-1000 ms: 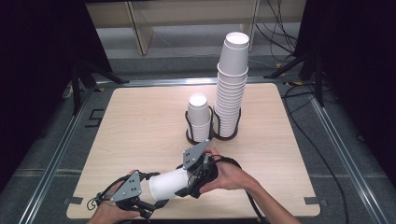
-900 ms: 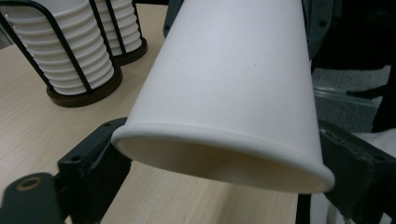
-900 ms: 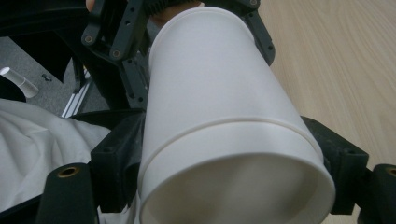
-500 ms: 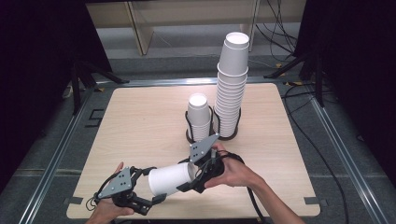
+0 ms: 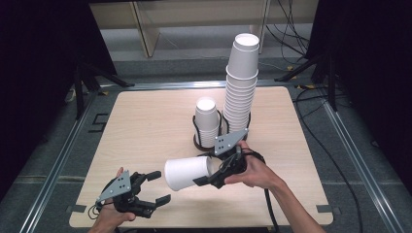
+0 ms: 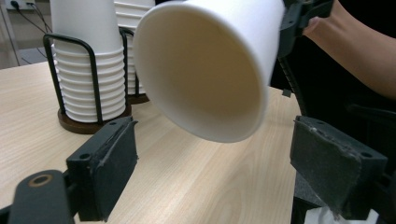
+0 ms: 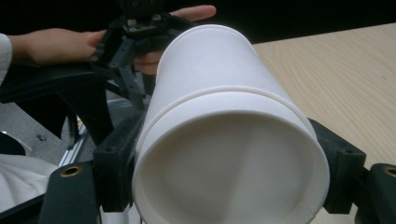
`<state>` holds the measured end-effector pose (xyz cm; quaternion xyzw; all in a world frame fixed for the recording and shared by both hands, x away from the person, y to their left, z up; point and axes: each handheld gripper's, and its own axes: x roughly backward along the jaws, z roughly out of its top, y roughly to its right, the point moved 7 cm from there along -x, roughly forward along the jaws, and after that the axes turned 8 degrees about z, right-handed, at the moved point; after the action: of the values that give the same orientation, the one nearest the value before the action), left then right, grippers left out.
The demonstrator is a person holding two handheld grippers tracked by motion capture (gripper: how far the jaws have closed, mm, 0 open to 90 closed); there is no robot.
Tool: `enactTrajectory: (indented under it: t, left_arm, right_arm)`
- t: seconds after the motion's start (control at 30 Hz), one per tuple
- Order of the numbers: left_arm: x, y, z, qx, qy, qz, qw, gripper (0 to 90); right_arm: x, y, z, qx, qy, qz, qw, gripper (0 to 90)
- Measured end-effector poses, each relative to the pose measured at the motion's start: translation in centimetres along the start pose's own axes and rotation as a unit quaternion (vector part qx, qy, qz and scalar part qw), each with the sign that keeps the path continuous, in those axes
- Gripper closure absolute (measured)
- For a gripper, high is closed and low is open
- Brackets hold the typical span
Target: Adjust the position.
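The right gripper [image 5: 206, 180] squeezes the white cup [image 5: 187, 173] between its jaws. The left gripper [image 5: 158, 187], at seven o'clock, has open, empty jaws that have just been closing.

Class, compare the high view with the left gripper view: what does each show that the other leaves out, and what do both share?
High view: the tall stack of white paper cups up to its top, the whole pale wooden table, and the left gripper from outside, its jaws apart after just closing somewhat, with nothing between them.
Left gripper view: the hollow inside of the white paper cup held sideways in the air.
Both: that cup clamped in the right gripper, and the short cup stack in its black wire holder.
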<state>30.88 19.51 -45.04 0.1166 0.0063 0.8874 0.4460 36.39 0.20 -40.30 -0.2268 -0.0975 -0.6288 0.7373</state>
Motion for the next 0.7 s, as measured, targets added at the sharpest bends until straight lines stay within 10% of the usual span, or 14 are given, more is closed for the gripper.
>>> enactTrajectory:
  t: [0.7]
  left_arm:
    - [-0.5,1.4,0.5,-0.002,0.024,-0.025,0.9994,14.6]
  right_arm:
    - [-2.5,-1.3,0.7,0.015,0.011,0.052,0.9985,25.0]
